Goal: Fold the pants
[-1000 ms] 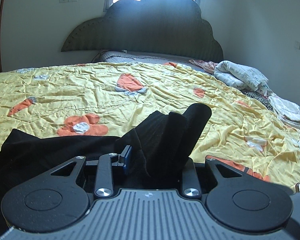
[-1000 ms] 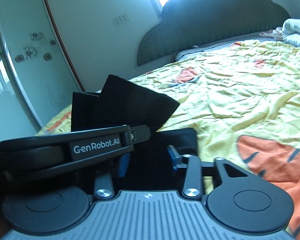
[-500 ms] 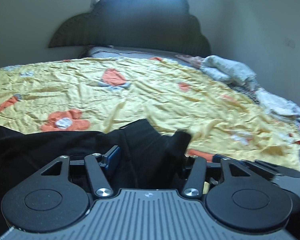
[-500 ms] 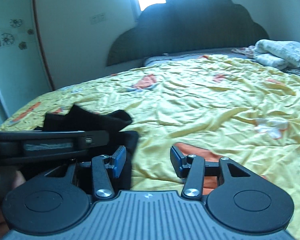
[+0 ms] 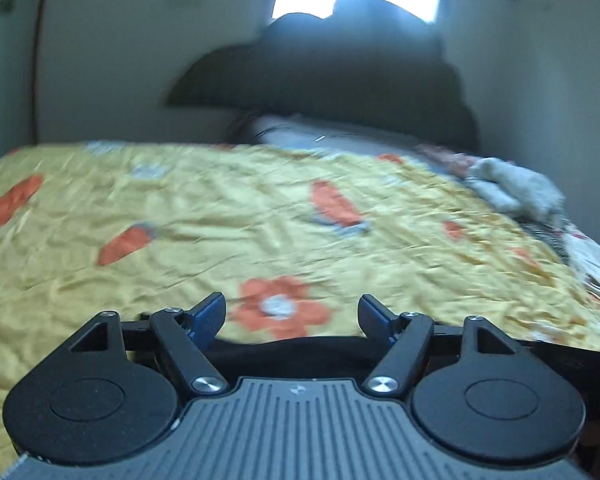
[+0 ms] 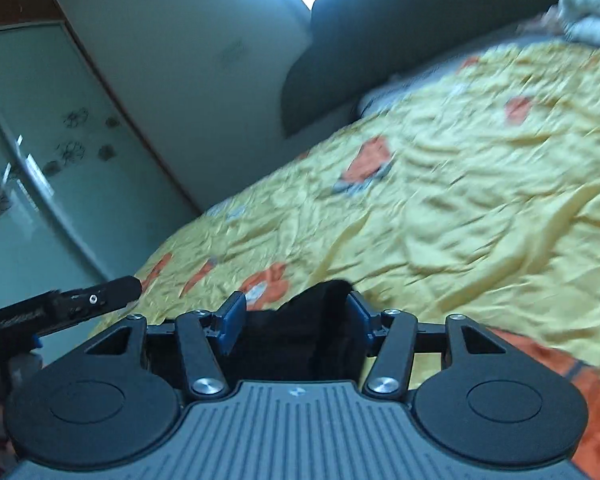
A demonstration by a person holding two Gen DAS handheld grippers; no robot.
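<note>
The black pants lie on the yellow flowered bedspread, showing only as a dark strip below and behind my left gripper, which is open and empty above them. In the right wrist view a fold of the pants rises between the fingers of my right gripper, which is open around it without pinching. The left gripper's body shows at the left of that view.
A dark scalloped headboard and a window stand at the far end. A heap of pale laundry lies at the bed's right edge. A mirrored wardrobe door stands to the left of the bed.
My left gripper has opened, let go of the pants and lifted, so the cloth dropped below its fingers. My right gripper has swung left and now has a fold of pants between its open fingers.
</note>
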